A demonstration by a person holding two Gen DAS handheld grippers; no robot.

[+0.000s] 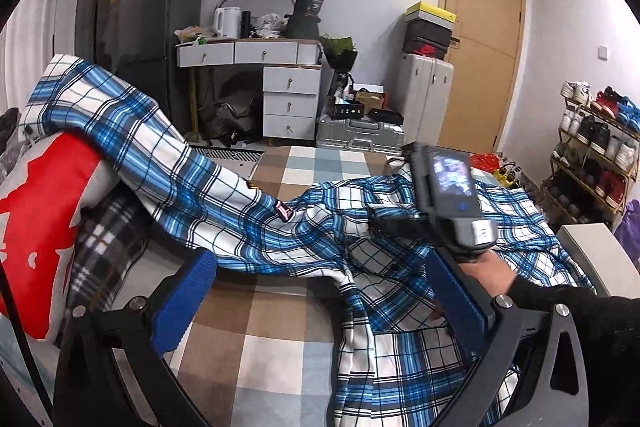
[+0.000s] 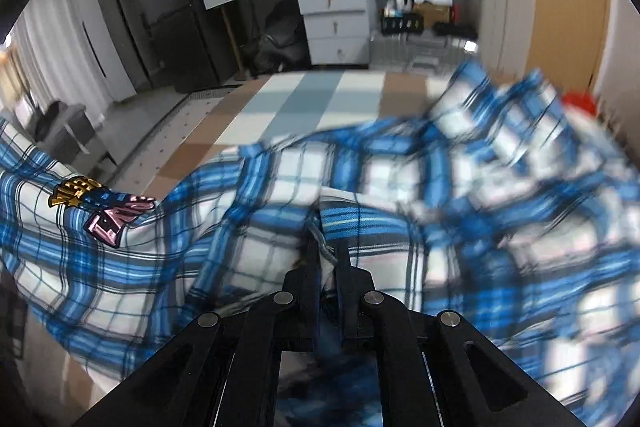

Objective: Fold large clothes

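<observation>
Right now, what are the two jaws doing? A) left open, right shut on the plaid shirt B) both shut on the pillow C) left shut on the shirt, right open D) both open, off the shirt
A: the left gripper has its blue pads wide apart with nothing between them, while the right gripper pinches a fold of the plaid shirt.

Open left tool over plaid shirt

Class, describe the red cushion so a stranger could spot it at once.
Start at the checked bed cover, then look to its left edge. The red cushion leans there under a sleeve of the blue plaid shirt. Its red-and-white print distinguishes it from the dark plaid pillow beside it.
</observation>
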